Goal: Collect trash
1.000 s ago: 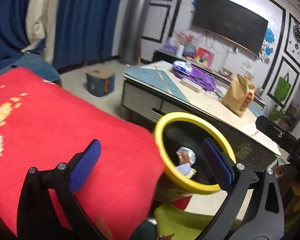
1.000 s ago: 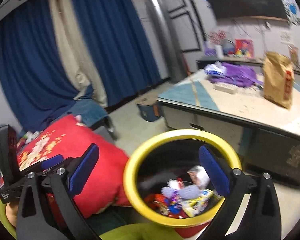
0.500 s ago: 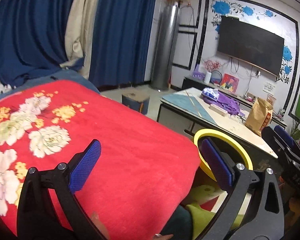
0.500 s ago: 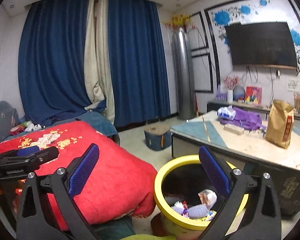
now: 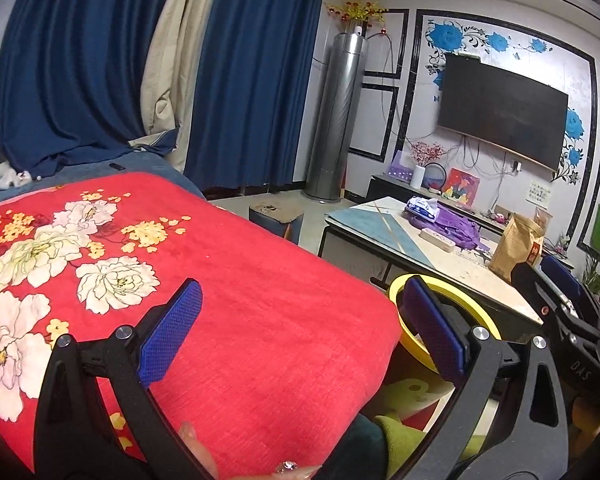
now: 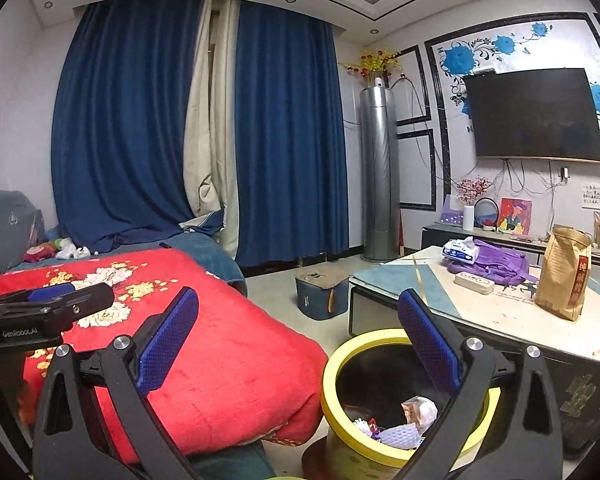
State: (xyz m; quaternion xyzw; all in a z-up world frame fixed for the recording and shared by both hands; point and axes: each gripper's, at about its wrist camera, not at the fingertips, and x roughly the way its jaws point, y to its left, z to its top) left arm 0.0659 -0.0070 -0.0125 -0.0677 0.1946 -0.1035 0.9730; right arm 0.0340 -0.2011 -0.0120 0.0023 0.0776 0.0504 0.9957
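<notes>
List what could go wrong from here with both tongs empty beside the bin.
1. The yellow-rimmed trash bin stands tight between the red floral blanket and the coffee table; a swing of the right tongs may tip it.
2. The left tongs hang open over the blanket and may snag it.

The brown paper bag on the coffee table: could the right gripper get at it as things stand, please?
Probably yes. The right gripper is open and empty, and the brown paper bag stands upright near the coffee table edge with bare tabletop in front of it. Only the yellow-rimmed bin sits below the path, so a raised approach looks clear.
</notes>
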